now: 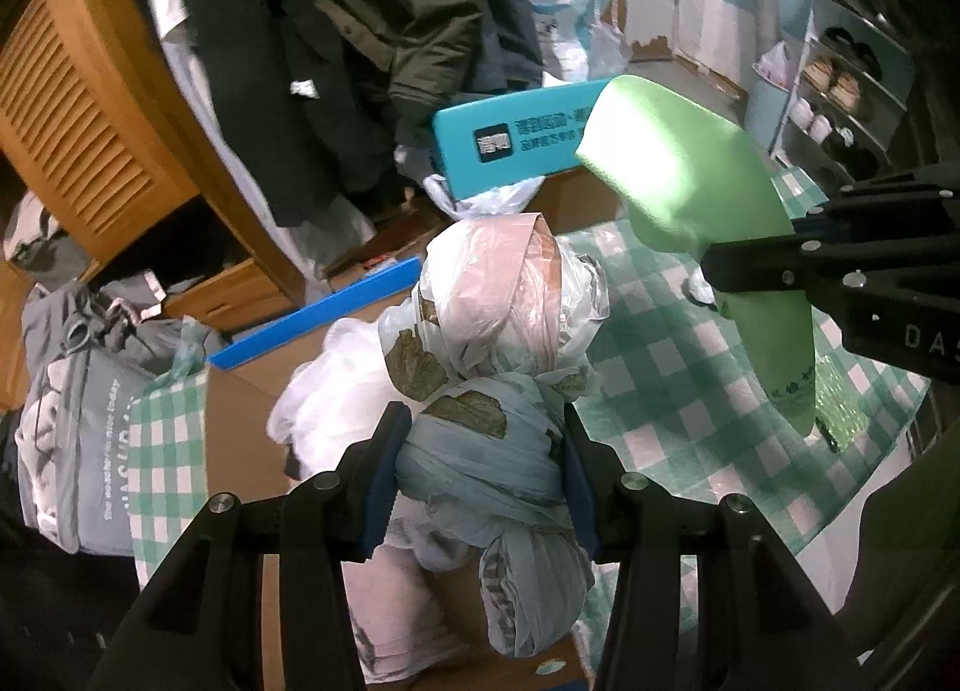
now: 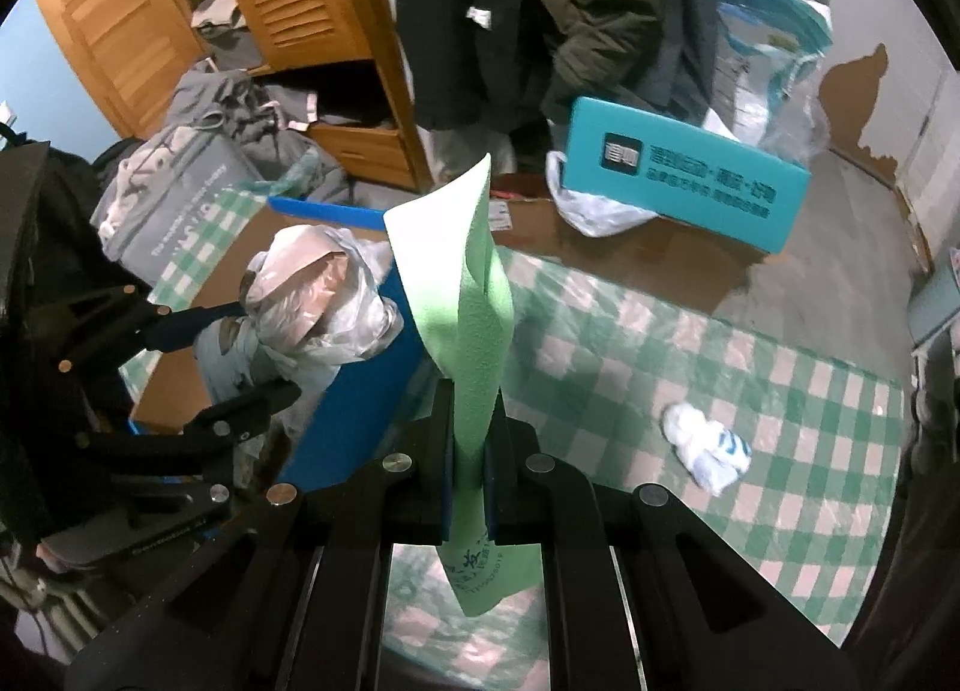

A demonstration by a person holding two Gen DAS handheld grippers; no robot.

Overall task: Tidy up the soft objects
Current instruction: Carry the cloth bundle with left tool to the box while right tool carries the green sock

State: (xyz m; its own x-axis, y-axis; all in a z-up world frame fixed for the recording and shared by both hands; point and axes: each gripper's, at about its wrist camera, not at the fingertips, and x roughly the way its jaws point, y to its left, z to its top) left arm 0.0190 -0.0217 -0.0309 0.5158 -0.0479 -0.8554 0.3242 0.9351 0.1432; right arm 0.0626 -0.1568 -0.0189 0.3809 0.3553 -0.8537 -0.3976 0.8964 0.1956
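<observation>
Left gripper (image 1: 480,481) – jaws partway apart, pads clamped on a knotted bundle of crumpled pink, white and pale-blue plastic bags (image 1: 498,367), lifted above a brown cardboard box (image 1: 252,391)

Right gripper (image 2: 469,472) – jaws nearly together, pinching a thin green foam sheet (image 2: 465,295) upright over the green-checked tablecloth (image 2: 690,343)

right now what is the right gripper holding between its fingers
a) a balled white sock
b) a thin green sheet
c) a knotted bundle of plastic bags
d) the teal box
b: in the right wrist view the right gripper is shut on the thin green sheet, which stands up from between its fingers, while the left gripper clamps the bundle of plastic bags.
</observation>
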